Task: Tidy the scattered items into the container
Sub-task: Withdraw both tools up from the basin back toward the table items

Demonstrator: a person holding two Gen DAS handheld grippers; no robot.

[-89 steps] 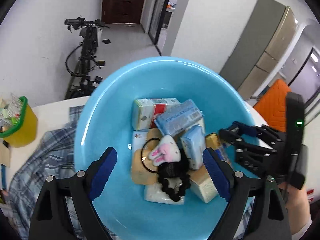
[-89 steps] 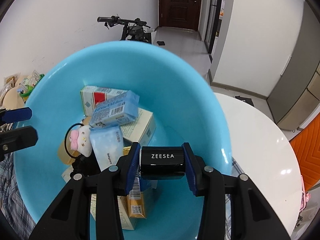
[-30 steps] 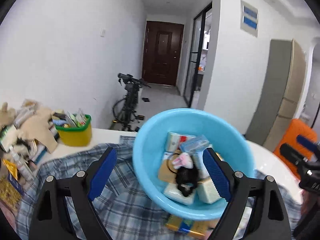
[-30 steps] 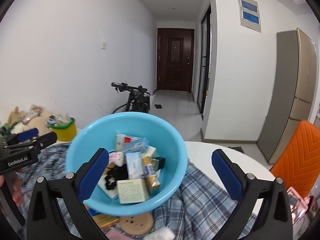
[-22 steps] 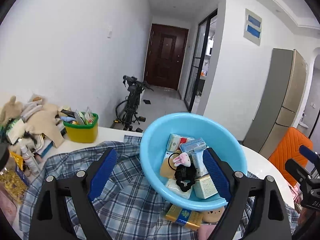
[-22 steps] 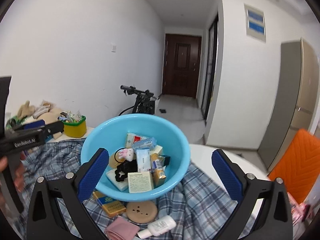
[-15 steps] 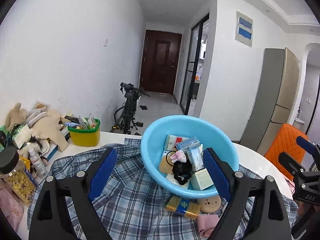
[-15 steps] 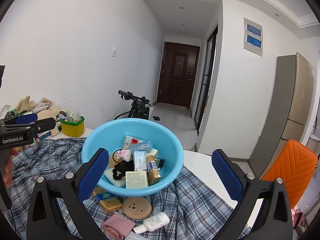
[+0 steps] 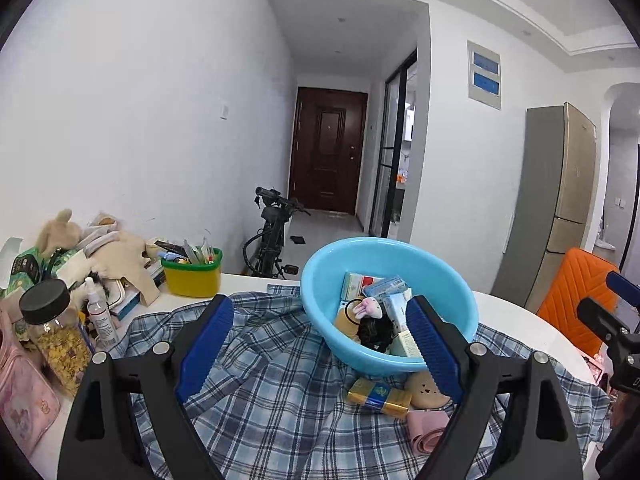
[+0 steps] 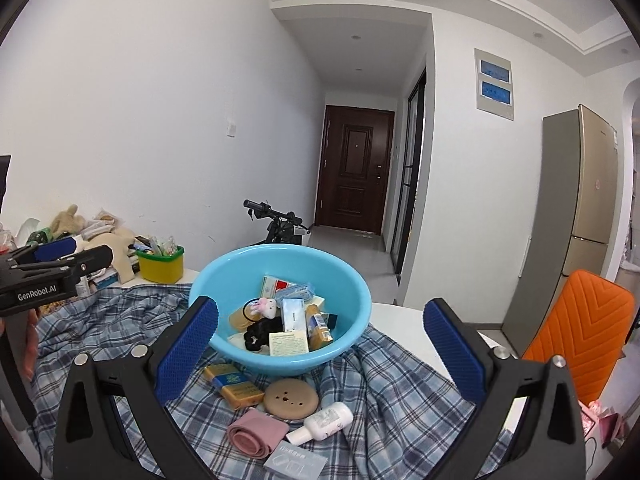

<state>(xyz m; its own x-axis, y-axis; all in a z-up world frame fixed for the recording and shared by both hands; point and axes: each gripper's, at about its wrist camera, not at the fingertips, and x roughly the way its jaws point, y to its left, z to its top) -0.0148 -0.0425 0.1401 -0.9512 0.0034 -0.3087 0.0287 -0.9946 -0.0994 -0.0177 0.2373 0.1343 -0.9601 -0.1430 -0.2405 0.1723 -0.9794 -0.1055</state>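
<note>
Landmark: the blue basin (image 10: 280, 276) sits tilted on a plaid cloth (image 10: 120, 320) spread over a white table (image 10: 404, 320), holding boxes, packets, a black hair tie and a small bunny charm.

Left of the basin: the left gripper (image 9: 320, 350), empty, blue pads set wide apart, has pulled well back from the basin it was hovering over three seconds ago; a yellow-and-green tub (image 9: 192, 276) and a heap of plush toys lie further left, off the cloth.

Inside the basin: a black case, clamped in the right gripper three seconds ago, now lies against the right inner wall (image 10: 331, 321).

In front of the basin: a gold-and-blue packet (image 10: 234, 384), a round tan compact (image 10: 291, 397), a rolled pink cloth (image 10: 258, 432), a white bottle (image 10: 326, 420) and a flat clear sachet (image 10: 296, 462) remain scattered on the cloth, all outside the rim.

Right of the basin: the right gripper (image 10: 320, 354), fingers spread fully and holding nothing, has likewise drawn back to take in the whole table.

What it means: one delivery looks complete, both tools are free, and roughly five items appear left to collect, nearest the basin's front edge.
</note>
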